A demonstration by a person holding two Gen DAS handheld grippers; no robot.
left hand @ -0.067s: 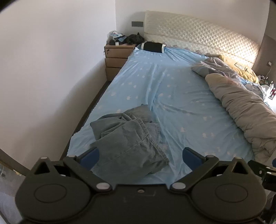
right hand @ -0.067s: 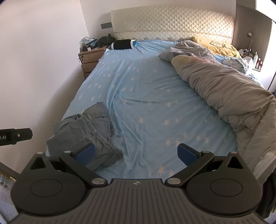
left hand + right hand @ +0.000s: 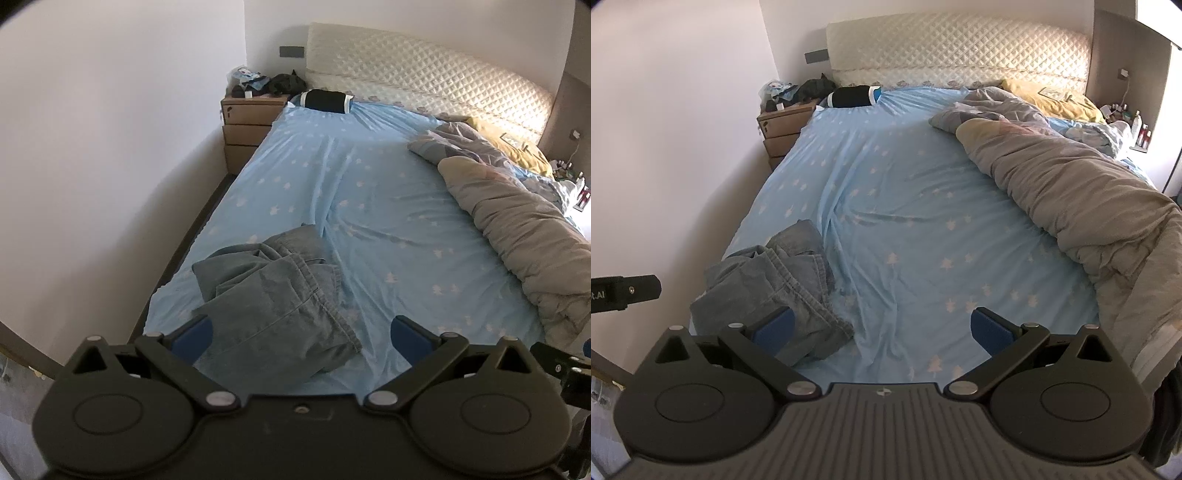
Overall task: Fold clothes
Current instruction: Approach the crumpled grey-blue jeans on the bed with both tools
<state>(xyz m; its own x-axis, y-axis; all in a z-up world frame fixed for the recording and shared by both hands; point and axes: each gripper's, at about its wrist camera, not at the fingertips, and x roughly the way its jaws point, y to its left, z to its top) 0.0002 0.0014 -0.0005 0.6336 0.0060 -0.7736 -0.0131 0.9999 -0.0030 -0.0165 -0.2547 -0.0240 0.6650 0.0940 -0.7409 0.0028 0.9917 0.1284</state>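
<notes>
A crumpled grey-blue garment with an elastic waistband (image 3: 275, 295) (image 3: 779, 284) lies in a heap on the near left part of the bed's light blue star-print sheet (image 3: 369, 206) (image 3: 923, 229). My left gripper (image 3: 301, 334) hovers above the heap's near edge, open wide, its blue pads clear of the cloth. My right gripper (image 3: 882, 326) is also open and hangs over bare sheet just right of the heap, with nothing between its pads. The tip of the other gripper shows at the edge of each view.
A bunched grey-brown duvet (image 3: 517, 229) (image 3: 1071, 184) fills the right side of the bed. A black roll pillow (image 3: 325, 100) lies at the quilted headboard (image 3: 960, 48). A cluttered wooden nightstand (image 3: 247, 122) stands at the far left, and a white wall runs along the bed's left side.
</notes>
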